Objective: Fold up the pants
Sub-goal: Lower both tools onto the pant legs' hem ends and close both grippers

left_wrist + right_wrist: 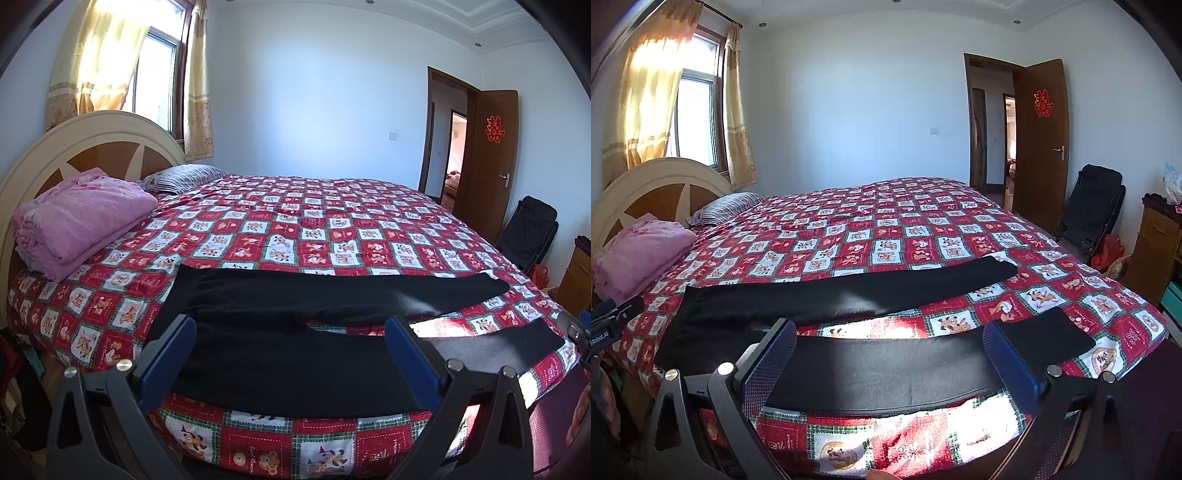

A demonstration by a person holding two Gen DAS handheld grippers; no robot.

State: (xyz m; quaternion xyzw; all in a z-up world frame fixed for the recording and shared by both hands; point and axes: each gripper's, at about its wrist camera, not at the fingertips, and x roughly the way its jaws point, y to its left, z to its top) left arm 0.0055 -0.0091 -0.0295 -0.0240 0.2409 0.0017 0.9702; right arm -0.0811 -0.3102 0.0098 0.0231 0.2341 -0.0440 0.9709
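Both of our grippers are wide open and hold nothing. Our left gripper [291,354] and right gripper [890,354] hang over the near edge of the bed [332,221], above the black pants [295,306]. We see the pants lying flat on the red checked cover with little bears. A pink blanket [81,218] sits by the headboard. A red paper sign [495,129] hangs on the brown door; we cannot read it.

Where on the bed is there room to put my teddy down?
The big stretch of red patchwork bedspread beyond the spread-out black pants is free, up to the striped pillow. The near edge is crowded by the pants, and the headboard corner by a folded pink blanket.
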